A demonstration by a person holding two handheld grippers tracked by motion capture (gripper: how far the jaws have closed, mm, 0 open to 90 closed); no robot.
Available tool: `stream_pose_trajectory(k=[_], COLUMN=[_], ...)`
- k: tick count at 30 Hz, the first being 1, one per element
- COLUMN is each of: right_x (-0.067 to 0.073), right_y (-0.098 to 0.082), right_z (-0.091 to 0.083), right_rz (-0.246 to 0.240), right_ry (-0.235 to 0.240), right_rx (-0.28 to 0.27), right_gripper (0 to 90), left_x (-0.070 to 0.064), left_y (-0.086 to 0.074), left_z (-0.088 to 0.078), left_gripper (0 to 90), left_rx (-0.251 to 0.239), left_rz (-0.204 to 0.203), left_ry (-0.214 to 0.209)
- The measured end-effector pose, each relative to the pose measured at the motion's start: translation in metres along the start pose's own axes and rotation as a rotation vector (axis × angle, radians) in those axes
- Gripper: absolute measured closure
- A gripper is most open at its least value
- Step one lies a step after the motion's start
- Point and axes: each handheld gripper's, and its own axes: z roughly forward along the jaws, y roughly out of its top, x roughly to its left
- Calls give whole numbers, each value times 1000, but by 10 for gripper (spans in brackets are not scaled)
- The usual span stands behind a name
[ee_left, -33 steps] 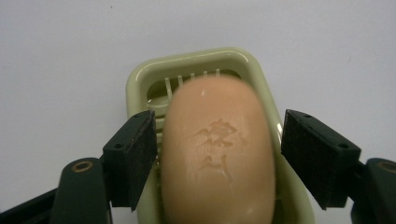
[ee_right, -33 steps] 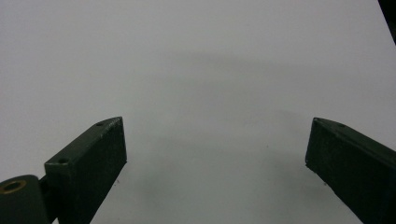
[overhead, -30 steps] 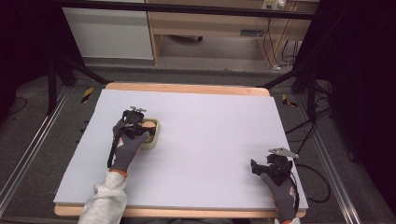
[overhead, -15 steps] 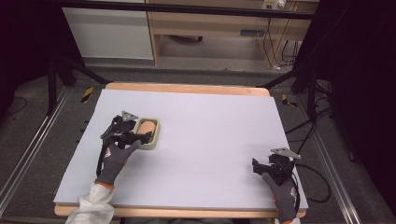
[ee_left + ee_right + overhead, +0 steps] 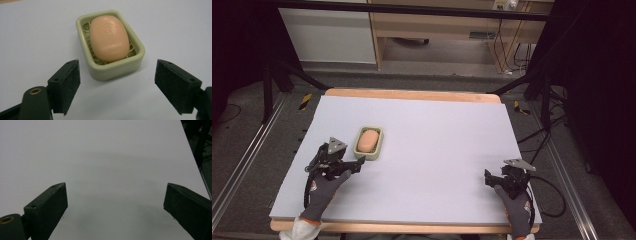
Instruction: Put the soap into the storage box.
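Soap (image 5: 109,37) covers most of the soap dish (image 5: 110,70) floor; only ridge ends show beside it. Left gripper (image 5: 117,86) and right gripper (image 5: 115,212): jaws cut by bottom edges of their own views. Desk (image 5: 437,150) near edge partly cut off in high view.

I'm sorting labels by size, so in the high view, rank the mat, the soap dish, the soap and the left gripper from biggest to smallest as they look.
1. Mat, by far the largest.
2. Left gripper and soap dish look close in size; the gripper sits nearer the camera, so I won't rank them.
3. Soap, smallest, lying inside the dish.
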Motion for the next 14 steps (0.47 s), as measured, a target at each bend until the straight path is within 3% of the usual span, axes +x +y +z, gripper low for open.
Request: stream_pose_trajectory(k=[2,5,9,14], right_x=[-1,-3,-4,-5], right_y=[0,-1,-1,-2], right_z=[0,-1,-1,-2], right_rz=[-5,-4,-11,-12], right_ry=[-14,-16,-25,-36], right_rx=[2,2,2,0], right_gripper=[56,56,56,54], left_x=[2,5,7,15], left_y=[-9,-23,-33,-40], left_z=[-3,-2,-1,-9], left_gripper=[199,201,204,203], left_rx=[-14,14,53,41], left_rz=[-12,-15,-3,-18], left_ry=[5,11,18,31])
